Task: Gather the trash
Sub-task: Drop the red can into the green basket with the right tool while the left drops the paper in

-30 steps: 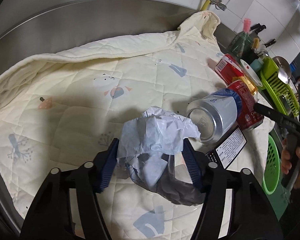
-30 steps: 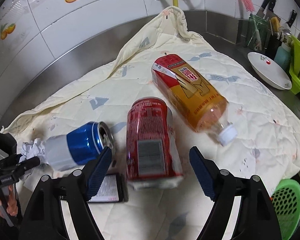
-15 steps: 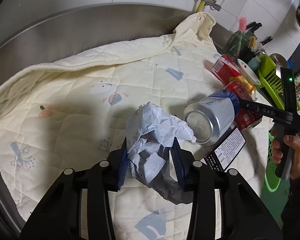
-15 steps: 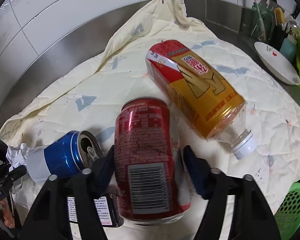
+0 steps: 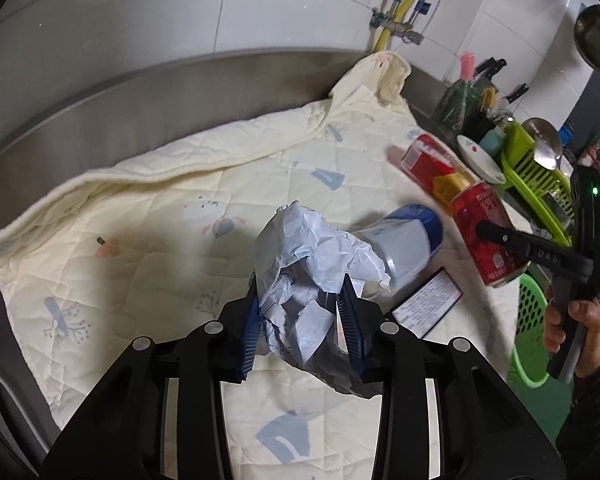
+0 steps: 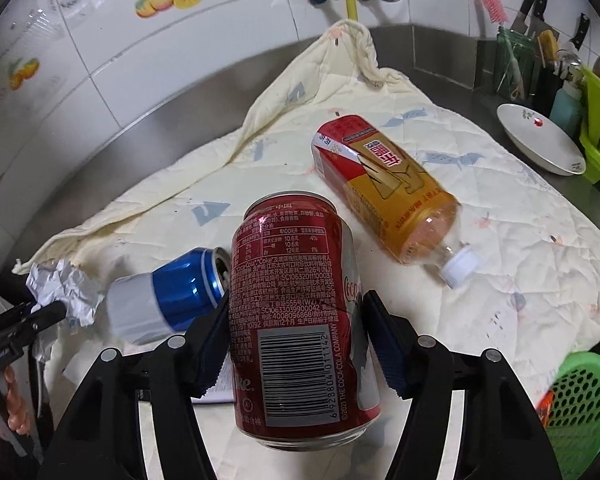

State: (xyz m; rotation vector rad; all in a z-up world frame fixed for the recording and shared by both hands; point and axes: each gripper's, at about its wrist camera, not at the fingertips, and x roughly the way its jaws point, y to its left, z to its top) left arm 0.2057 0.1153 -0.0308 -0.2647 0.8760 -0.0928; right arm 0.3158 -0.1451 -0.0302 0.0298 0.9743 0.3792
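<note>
Left wrist view: left gripper [image 5: 302,330] clamped on a crumpled paper wad [image 5: 304,264], blue pads pressed into both sides, wad bulging up and forward past the fingertips, held above a cream quilted cloth [image 5: 148,216] spread over the steel table [image 5: 100,120]. Just beyond the wad and slightly right, a blue-and-white can [image 5: 410,242] lying on its side. Right of the fingertips, flat on the cloth, a small black card with white print [image 5: 428,304]. Farther right, the right gripper [image 5: 496,236] pinching a red can [image 5: 486,232], a hand [image 5: 572,320] around its handle. Beyond that, a red-and-yellow bottle [image 5: 436,168] on its side. At far right, low, a green basket [image 5: 530,328].

Right wrist view: right gripper [image 6: 296,340] closed on the red can [image 6: 296,320], pads against both flanks, barcode end nearest the camera, can lifted off the cloth [image 6: 500,220]. Left of the fingers, the blue-and-white can [image 6: 168,296], open top toward the red can. Farther left, the paper wad [image 6: 66,292] held by the left gripper [image 6: 44,312]. Ahead and right, the bottle [image 6: 384,188], white cap pointing toward the near right. Low at the right edge, the green basket [image 6: 580,404].
</note>
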